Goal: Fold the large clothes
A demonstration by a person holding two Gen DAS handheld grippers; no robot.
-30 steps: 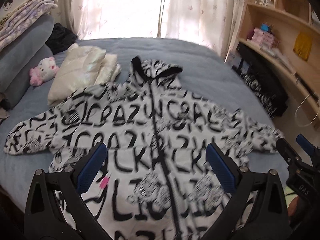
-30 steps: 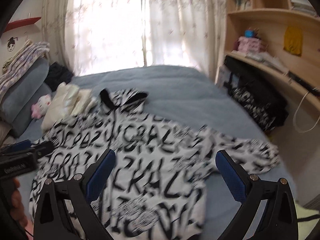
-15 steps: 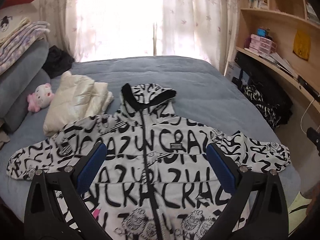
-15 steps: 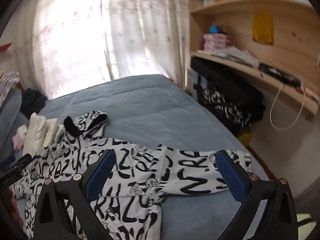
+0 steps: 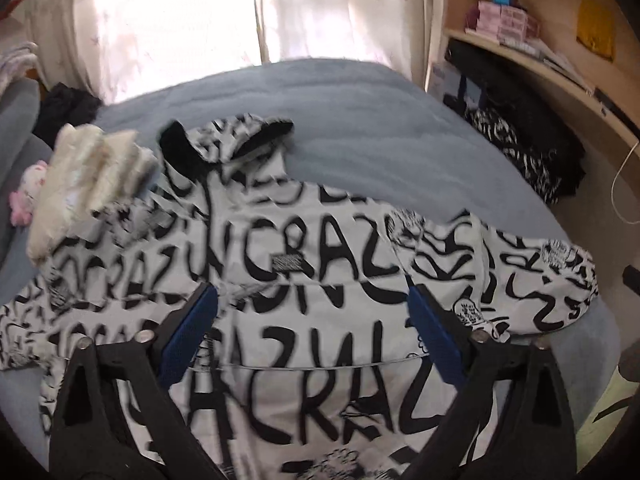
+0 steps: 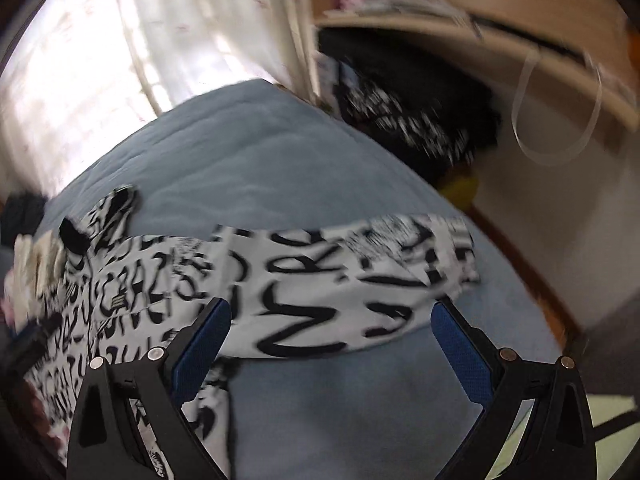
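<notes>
A white hooded jacket with black lettering (image 5: 304,280) lies front up and spread on the blue bed (image 5: 360,120), hood toward the window. My left gripper (image 5: 312,328) is open and empty, hovering over the chest of the jacket. My right gripper (image 6: 328,336) is open and empty, above the jacket's right sleeve (image 6: 360,280), which stretches toward the bed's right edge. The jacket's body shows at the left of the right wrist view (image 6: 120,300).
A folded cream garment (image 5: 84,176) lies left of the hood, with a pink plush toy (image 5: 24,188) beside it. Black-and-white clothes (image 5: 520,148) are piled under a wooden shelf (image 5: 540,52) at the right. Curtains (image 5: 180,20) hang behind the bed.
Both grippers have swung to the right and moved closer to the jacket. The right gripper now faces the right sleeve instead of the jacket's body. Both stay open.
</notes>
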